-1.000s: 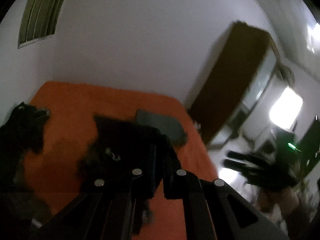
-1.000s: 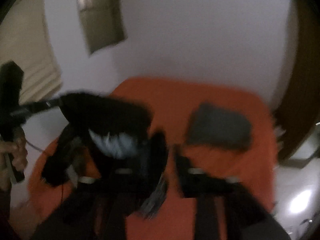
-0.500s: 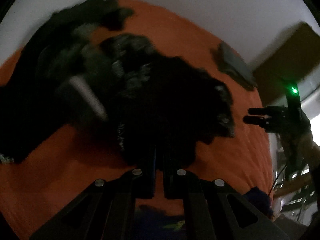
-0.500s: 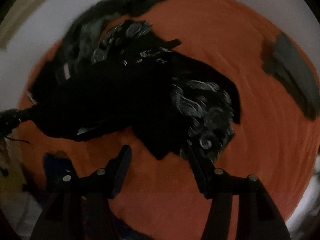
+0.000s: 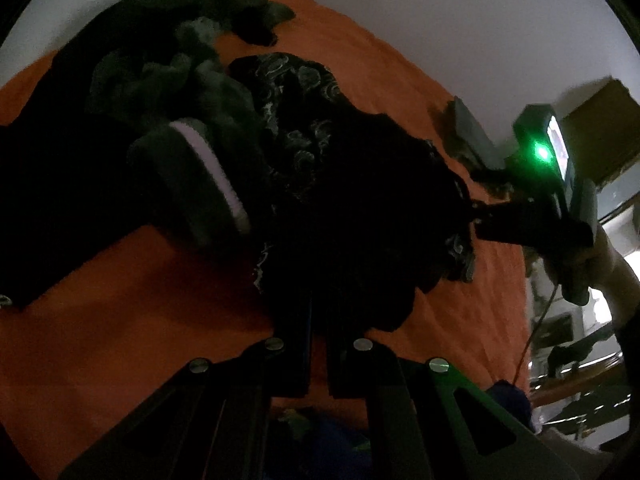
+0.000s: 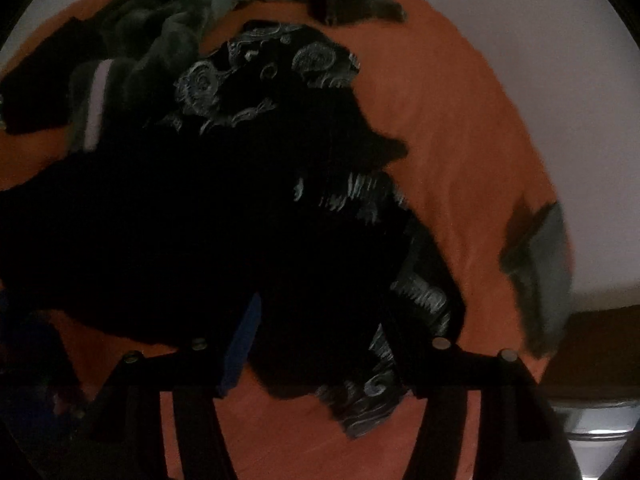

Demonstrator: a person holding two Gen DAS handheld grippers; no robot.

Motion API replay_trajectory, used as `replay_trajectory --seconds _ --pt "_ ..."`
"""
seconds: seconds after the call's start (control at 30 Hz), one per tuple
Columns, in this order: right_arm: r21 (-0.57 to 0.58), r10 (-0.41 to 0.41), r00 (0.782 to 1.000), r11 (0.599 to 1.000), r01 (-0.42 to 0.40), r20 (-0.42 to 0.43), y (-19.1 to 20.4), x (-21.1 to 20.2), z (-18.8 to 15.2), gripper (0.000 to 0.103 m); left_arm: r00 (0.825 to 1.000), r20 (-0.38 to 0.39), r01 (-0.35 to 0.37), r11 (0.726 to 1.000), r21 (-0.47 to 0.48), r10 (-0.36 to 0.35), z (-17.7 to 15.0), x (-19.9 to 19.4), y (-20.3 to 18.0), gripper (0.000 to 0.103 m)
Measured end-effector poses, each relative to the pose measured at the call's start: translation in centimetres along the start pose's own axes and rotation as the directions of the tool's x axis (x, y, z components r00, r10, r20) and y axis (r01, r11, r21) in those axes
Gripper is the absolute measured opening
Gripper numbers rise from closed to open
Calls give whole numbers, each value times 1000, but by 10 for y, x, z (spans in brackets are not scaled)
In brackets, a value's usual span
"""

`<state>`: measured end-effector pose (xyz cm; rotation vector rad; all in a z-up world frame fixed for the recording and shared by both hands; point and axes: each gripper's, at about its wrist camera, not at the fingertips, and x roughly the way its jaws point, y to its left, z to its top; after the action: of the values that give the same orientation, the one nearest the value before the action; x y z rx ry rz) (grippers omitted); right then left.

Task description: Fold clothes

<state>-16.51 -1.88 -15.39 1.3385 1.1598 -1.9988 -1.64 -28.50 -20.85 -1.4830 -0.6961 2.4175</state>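
Orange bedspread (image 5: 120, 320) under you: keep the left gripper (image 5: 318, 312) pinching the black patterned garment (image 6: 240, 220) while the right gripper's (image 6: 320, 320) opening fingers let go.

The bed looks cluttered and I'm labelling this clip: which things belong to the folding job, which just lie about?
In the job:
- black patterned garment
- left gripper, shut on its edge
- right gripper, jaws opening over it

Lying about:
- dark clothes pile
- folded grey garment
- orange bedspread

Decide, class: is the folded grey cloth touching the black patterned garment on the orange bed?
Apart. The right wrist view shows bare orange bed between the folded grey cloth and the black patterned garment.
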Motion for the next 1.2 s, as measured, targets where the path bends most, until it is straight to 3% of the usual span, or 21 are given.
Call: replay_trajectory --seconds 0.07,0.2,0.43,0.57,0.7,0.73,0.8,0.83,0.97,1.0,1.1,1.2 --pt "-23 -17 1000 1000 16 -19 11 10 6 66 1000 -6 4 1000 -3 -4 -1 1 2 5" --pt "-112 -136 990 985 132 -30 39 26 16 66 1000 -15 5 1000 -5 -5 -5 0 5 5" --pt "-132 -1 999 991 7 44 52 -3 19 66 999 -43 8 999 -42 -10 -7 15 11 5" --pt "-148 0 997 989 12 81 56 -11 30 66 999 -53 -3 998 -55 0 -8 24 13 5" --pt "-209 -123 992 969 129 42 58 16 29 66 998 -60 -11 996 -85 6 -11 29 17 5" --pt "-202 -155 988 967 156 19 52 23 26 63 998 -58 -11 996 -90 6 -11 30 17 5" --pt "-180 -216 976 962 208 -27 39 38 20 42 998 -55 -12 995 -99 6 -12 31 17 5" --pt "-104 -210 976 974 203 -56 23 40 16 32 999 -52 -11 995 -102 5 -12 31 17 5" --pt "148 -22 997 988 32 -69 -17 30 -5 9 998 -61 -12 994 -104 6 -14 36 16 5" --pt "198 19 998 980 -6 -63 -25 28 -9 8 998 -69 -17 994 -105 10 -15 38 16 5" --pt "111 21 1000 994 -19 -16 -18 25 -14 8 996 -83 -25 994 -109 16 -17 44 14 5" --pt "-1 -57 998 998 57 -9 -1 34 -10 9 997 -76 -40 992 -121 31 -18 49 12 5"
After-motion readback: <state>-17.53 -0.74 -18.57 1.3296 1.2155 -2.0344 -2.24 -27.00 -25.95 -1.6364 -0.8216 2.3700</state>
